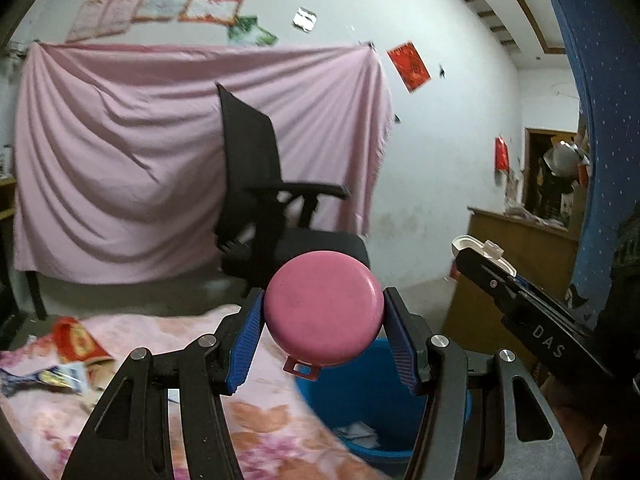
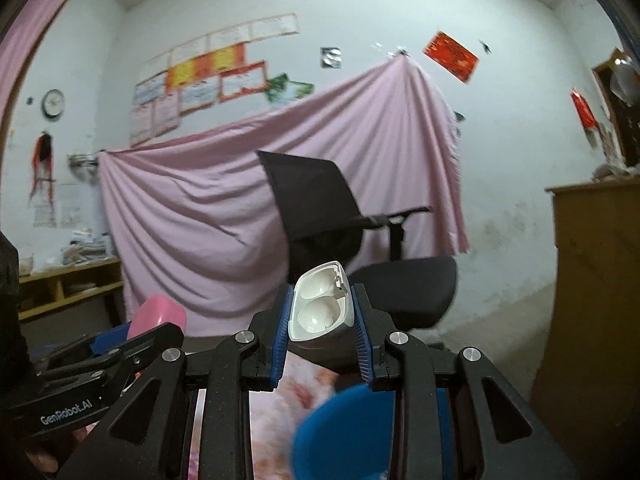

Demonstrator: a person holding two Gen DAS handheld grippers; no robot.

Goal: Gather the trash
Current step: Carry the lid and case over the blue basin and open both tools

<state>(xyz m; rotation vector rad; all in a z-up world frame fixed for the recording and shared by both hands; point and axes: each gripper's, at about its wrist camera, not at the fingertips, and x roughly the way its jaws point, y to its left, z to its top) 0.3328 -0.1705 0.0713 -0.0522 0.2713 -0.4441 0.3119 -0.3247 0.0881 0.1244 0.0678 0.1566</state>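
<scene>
Trash in both tongs, carried above the blue bin (image 1: 360,392) beside the floral bed (image 1: 160,380). Left tongs (image 1: 324,320) clamped half-wide on a pink round lid (image 1: 323,314); right tongs (image 2: 322,312) pinched narrow on a white plastic case (image 2: 320,308). Best to bring each over the bin's mouth, tip downward, then release low, lid first. More wrappers (image 1: 52,376) left on the bed.

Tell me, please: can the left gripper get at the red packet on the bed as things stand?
Probably not at once. The left gripper is already shut on a pink round lid, so its jaws are full. The red packet lies uncovered on the floral bedspread, so nothing else seems to block it.
</scene>
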